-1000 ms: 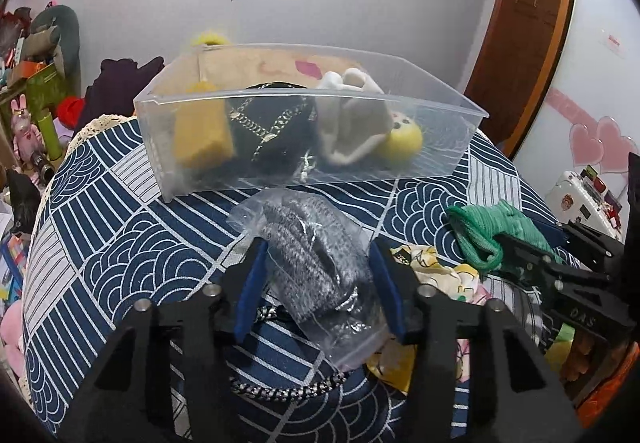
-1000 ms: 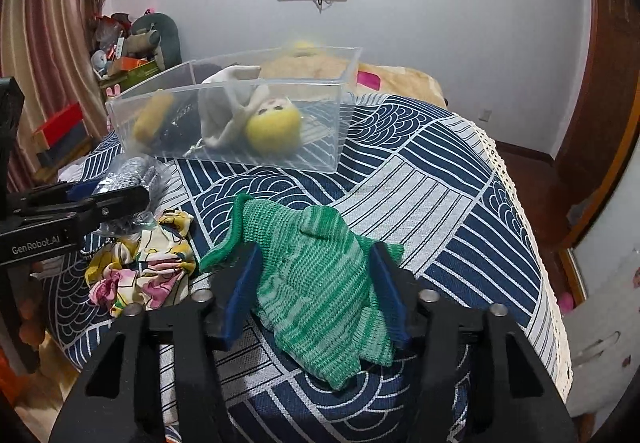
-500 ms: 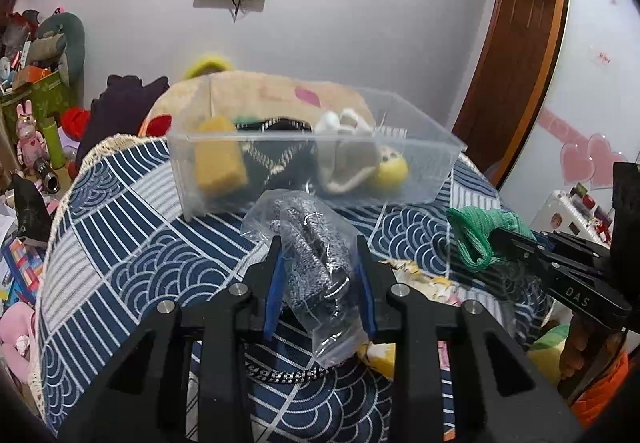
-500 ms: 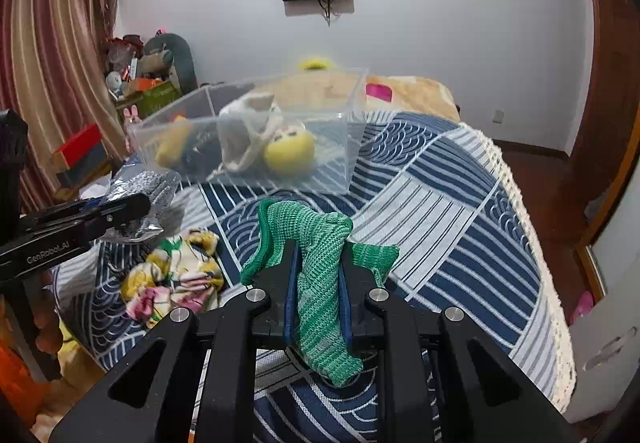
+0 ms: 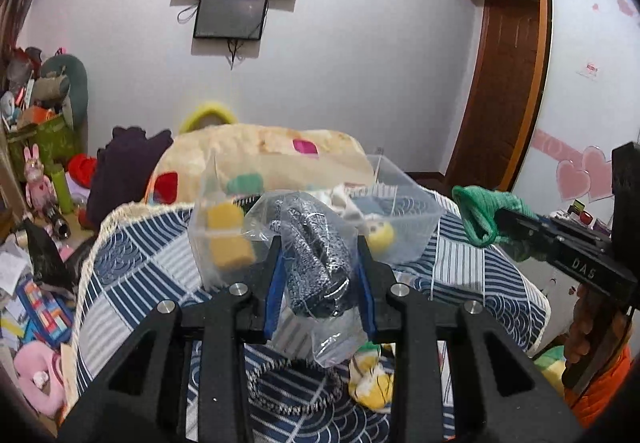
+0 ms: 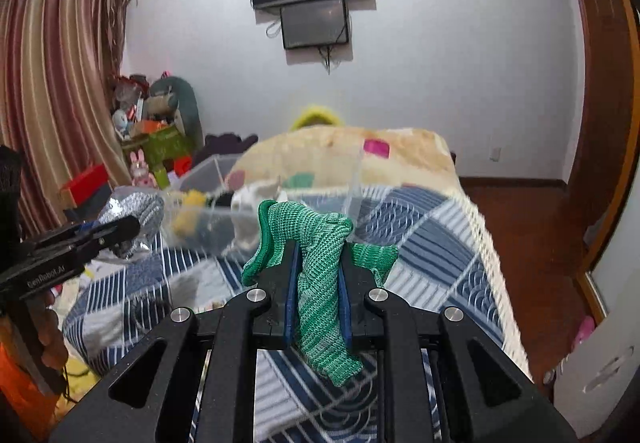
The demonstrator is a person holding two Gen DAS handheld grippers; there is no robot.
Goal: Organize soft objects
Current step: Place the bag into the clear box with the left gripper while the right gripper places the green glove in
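My left gripper (image 5: pixel 319 263) is shut on a clear plastic bag of grey knit fabric (image 5: pixel 316 263), held up above the bed. My right gripper (image 6: pixel 318 255) is shut on a green knitted cloth (image 6: pixel 316 283), also lifted off the bed; it shows at the right of the left wrist view (image 5: pixel 480 215). The clear plastic bin (image 5: pixel 404 227) stands on the blue patterned bedspread (image 5: pixel 132 255) just beyond both grippers, holding a yellow sponge (image 5: pixel 228 235), a white cloth and a small yellow-headed doll (image 5: pixel 380 235).
A floral yellow cloth (image 5: pixel 372 383) and a black-and-white braided cord (image 5: pixel 292 387) lie on the bed under the left gripper. A beige pillow (image 5: pixel 260 159) lies behind the bin. Cluttered toys and boxes (image 5: pixel 36 179) stand at the left of the bed.
Both grippers closed on their items and lifted them off the bed. The views rose and tilted up, so the bin now sits lower and farther.
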